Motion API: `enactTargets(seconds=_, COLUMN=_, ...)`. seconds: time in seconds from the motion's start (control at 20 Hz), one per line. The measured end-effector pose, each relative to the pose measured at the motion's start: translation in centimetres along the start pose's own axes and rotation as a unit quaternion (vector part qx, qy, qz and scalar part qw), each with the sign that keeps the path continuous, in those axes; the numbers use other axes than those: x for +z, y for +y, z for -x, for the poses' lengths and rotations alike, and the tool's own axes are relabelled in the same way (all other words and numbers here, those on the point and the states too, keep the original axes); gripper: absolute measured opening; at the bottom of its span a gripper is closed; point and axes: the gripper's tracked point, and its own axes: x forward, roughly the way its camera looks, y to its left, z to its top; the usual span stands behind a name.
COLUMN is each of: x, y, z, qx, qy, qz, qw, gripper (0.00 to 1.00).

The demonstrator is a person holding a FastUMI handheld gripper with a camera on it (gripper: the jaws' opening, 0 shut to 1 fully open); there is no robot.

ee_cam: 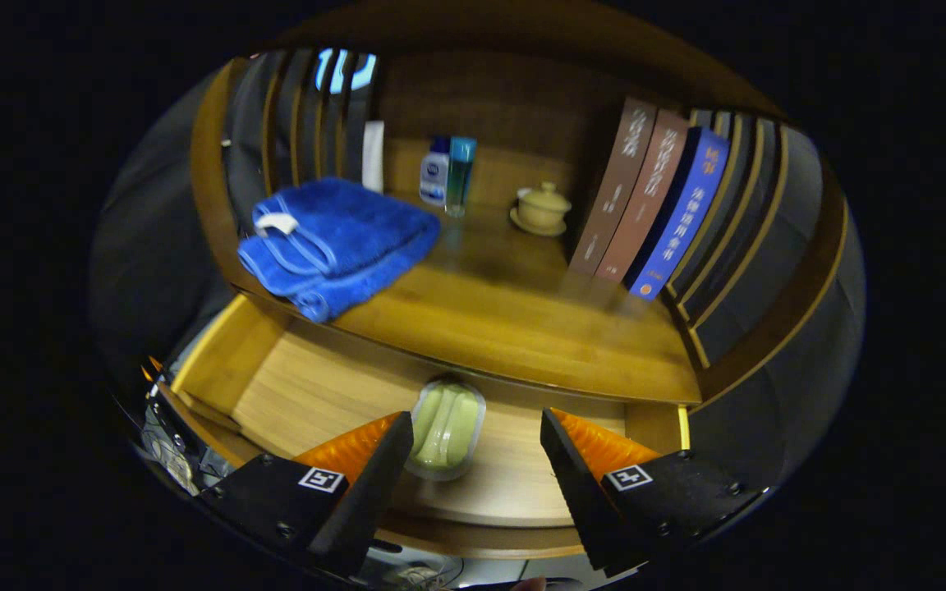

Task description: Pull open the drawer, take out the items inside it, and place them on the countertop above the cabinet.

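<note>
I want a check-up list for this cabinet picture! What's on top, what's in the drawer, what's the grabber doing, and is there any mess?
Surface: wooden countertop above the drawer, bare in the middle.
Job's things: drawer pulled open; a green soap in a clear dish lies inside it.
Clutter: folded blue towel at the countertop's front corner; two small bottles and a lidded cup on a saucer at the back; three books leaning upright.
Grippers: gripper open, fingers over the drawer, the soap dish just ahead between them, not touching.
Cables: nothing seen.
Surroundings: slatted wooden sides; dark booth.
</note>
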Motion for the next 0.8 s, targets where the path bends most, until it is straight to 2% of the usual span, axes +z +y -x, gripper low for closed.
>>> enactTargets(seconds=0.2, x=-2.5, y=1.7, z=-3.8, qx=0.018, qy=0.060, qz=-0.027, qw=0.998, gripper=0.94)
enactTargets(seconds=0.5, x=-2.7, y=2.0, z=-7.4, qx=0.002, qy=0.092, qz=-0.035, qw=0.995, gripper=0.94)
enactTargets(seconds=0.7, x=-4.3, y=2.4, z=-9.1, qx=0.002, qy=0.124, qz=-0.073, qw=0.990, gripper=0.60)
enactTargets(seconds=0.75, x=-3.9, y=2.0, z=-9.1, qx=-0.006, qy=0.115, qz=-0.075, qw=0.990, gripper=0.51)
enactTargets(seconds=0.8, x=-3.7, y=1.5, z=-9.4, qx=-0.014, qy=0.113, qz=-0.089, qw=0.989, gripper=0.36)
